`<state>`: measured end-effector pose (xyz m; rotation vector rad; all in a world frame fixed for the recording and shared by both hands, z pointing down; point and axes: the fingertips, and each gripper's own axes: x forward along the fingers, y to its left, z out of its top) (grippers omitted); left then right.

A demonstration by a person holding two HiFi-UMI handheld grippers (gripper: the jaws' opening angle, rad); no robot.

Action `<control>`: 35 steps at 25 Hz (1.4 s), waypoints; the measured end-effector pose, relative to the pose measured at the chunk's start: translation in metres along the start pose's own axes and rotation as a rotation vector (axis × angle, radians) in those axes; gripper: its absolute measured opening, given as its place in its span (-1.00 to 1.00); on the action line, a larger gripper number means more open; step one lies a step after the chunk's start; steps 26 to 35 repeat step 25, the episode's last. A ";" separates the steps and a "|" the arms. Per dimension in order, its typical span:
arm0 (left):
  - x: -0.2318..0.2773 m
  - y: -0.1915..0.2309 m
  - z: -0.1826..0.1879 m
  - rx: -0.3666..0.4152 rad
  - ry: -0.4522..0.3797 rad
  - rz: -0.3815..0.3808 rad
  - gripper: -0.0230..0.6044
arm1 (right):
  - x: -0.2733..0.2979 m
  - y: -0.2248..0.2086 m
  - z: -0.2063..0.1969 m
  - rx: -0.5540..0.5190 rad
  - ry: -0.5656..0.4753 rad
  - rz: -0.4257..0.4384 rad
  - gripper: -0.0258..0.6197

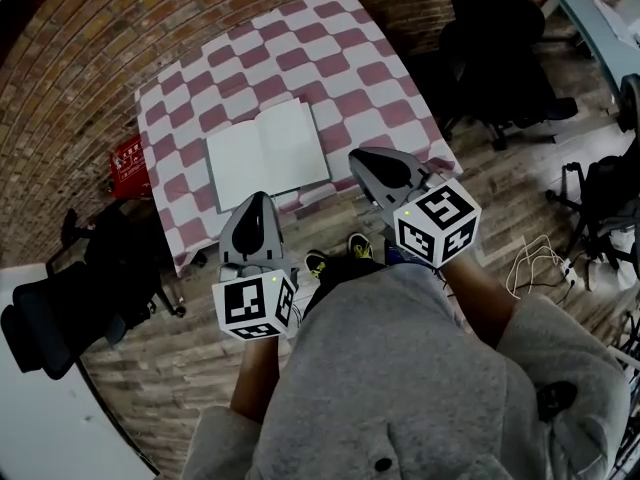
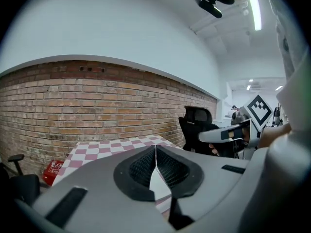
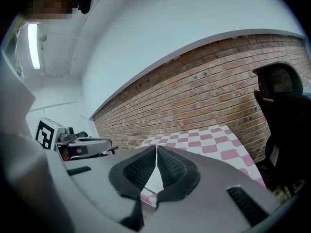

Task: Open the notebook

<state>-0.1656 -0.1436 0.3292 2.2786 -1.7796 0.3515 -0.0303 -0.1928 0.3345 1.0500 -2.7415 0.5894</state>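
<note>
**Head view: both grippers in front of the table, notebook lying open.**

The notebook (image 1: 268, 155) lies flat on the checked tablecloth (image 1: 370, 68), close to the table's near edge. Two blank white pages face up. Its spine runs away from you with a slight tilt, so the spread's long axis runs across your front, left to right.

Your left gripper (image 1: 257, 201) points at the near edge of the spread, just below the fold. In this view its tip falls on that edge. Its height above the paper cannot be told, and no contact shows. Your right gripper (image 1: 358, 158) sits just beside the right-hand page's near corner, apart from it and over bare cloth. The left gripper is therefore the closer one to the pages, and the notebook lies ahead of both tips, towards the brick wall (image 2: 97, 106).

Each gripper view shows that gripper's ribbed pads (image 3: 146, 171) pressed together along a thin seam. You are holding both pairs of jaws closed on nothing. The cloth and wall show beyond them.

Judged from how the pages lie, the opening is already done. Neither cover remains for you to lift, and nothing calls for a further grasp.
</note>
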 end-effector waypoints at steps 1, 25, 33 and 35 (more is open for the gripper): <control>-0.001 0.003 0.000 -0.001 -0.002 -0.005 -0.88 | 0.002 0.002 0.000 -0.006 0.003 -0.006 -0.83; -0.003 0.043 -0.009 -0.012 0.005 -0.018 -0.88 | 0.031 0.025 -0.006 -0.019 0.023 -0.039 -0.83; -0.003 0.043 -0.009 -0.012 0.005 -0.018 -0.88 | 0.031 0.025 -0.006 -0.019 0.023 -0.039 -0.83; -0.003 0.043 -0.009 -0.012 0.005 -0.018 -0.88 | 0.031 0.025 -0.006 -0.019 0.023 -0.039 -0.83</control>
